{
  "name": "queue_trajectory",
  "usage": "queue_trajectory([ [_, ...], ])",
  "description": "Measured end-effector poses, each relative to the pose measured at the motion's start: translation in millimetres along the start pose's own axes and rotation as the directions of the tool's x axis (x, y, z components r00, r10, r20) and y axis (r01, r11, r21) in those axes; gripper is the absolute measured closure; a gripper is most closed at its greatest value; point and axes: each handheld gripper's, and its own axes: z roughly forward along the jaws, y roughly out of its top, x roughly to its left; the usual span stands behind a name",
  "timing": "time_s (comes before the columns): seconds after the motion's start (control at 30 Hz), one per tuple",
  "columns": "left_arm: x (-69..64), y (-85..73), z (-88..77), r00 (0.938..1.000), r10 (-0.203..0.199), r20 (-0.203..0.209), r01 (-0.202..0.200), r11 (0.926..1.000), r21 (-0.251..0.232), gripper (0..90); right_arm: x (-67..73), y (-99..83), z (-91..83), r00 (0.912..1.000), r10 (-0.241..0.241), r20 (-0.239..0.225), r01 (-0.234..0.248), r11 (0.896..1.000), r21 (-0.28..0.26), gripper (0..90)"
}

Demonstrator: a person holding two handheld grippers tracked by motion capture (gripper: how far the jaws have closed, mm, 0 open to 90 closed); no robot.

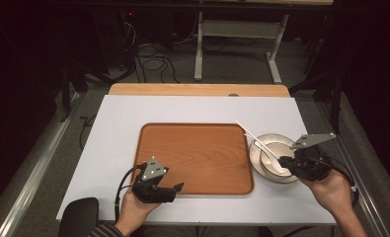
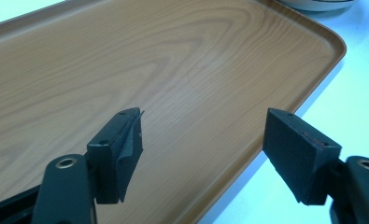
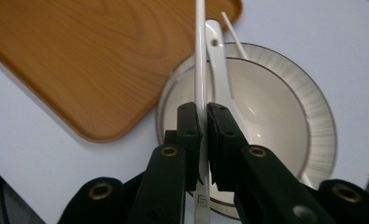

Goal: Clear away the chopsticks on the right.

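A white bowl (image 1: 264, 144) stands on a ribbed plate (image 3: 320, 126) right of the wooden tray (image 1: 192, 153). Across the bowl (image 3: 275, 102) lie a white spoon (image 3: 219, 70) and two white chopsticks. My right gripper (image 1: 285, 162) is at the bowl's near side, and its jaws (image 3: 204, 116) are shut on one chopstick (image 3: 200, 56) near its thick end. The second chopstick (image 3: 233, 30) pokes out past the far rim. My left gripper (image 1: 177, 187) hovers open over the tray's near edge (image 2: 149, 56), nothing between its pads (image 2: 203, 140).
The tray holds nothing and lies on a white sheet (image 1: 123, 128) that covers the table. The bowl's rim (image 2: 313, 3) peeks in past the tray's far corner. A table frame and cables stand on the floor beyond.
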Motion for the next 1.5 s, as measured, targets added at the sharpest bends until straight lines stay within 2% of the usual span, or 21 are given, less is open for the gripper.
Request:
queue_trajectory([
  [0.03,0.0,0.0,0.0,1.0,-0.001,0.001,0.001,1.0,0.001,29.0,7.0,1.7,3.5,0.9998,-0.003,-0.02,0.003,1.0,-0.004,85.7],
  [0.07,0.0,0.0,0.0,1.0,-0.001,0.001,0.001,1.0,0.001,29.0,7.0,1.7,3.5,0.9998,-0.003,-0.02,0.003,1.0,-0.004,85.7],
  [0.23,-0.2,0.0,0.1,1.0,-0.002,0.0,0.002,1.0,0.001,29.0,24.7,5.5,18.8,0.9995,-0.006,-0.033,0.006,1.0,0.005,85.7],
  [0.47,-0.4,-0.1,0.3,1.0,-0.003,-0.001,0.003,1.0,0.001,29.1,39.6,7.8,36.2,0.9995,-0.009,-0.031,0.009,1.0,0.013,85.7],
  [0.57,-0.3,-0.2,0.2,1.0,0.0,-0.002,0.0,1.0,0.002,29.1,46.9,10.4,47.7,0.9986,0.005,-0.053,-0.004,1.0,0.018,85.6],
  [0.7,-0.5,-0.3,0.0,1.0,-0.001,-0.002,0.001,1.0,0.002,29.1,51.3,13.0,57.3,0.9978,0.005,-0.066,-0.003,1.0,0.027,85.7],
  [0.97,-0.9,-0.9,-0.3,1.0,0.0,-0.004,0.0,1.0,0.004,29.0,59.5,14.5,84.2,0.9986,0.007,-0.053,-0.003,0.998,0.066,85.7],
  [1.17,-1.7,-2.0,-0.8,1.0,0.003,-0.009,-0.003,1.0,0.007,29.0,61.9,15.6,96.9,0.998,0.03,-0.055,-0.025,0.996,0.091,85.6],
  [1.5,-2.6,-6.2,-6.0,0.9996,-0.011,-0.026,0.011,0.9999,0.004,29.0,60.7,19.3,115.0,0.9967,0.033,-0.074,-0.025,0.995,0.101,85.2],
])
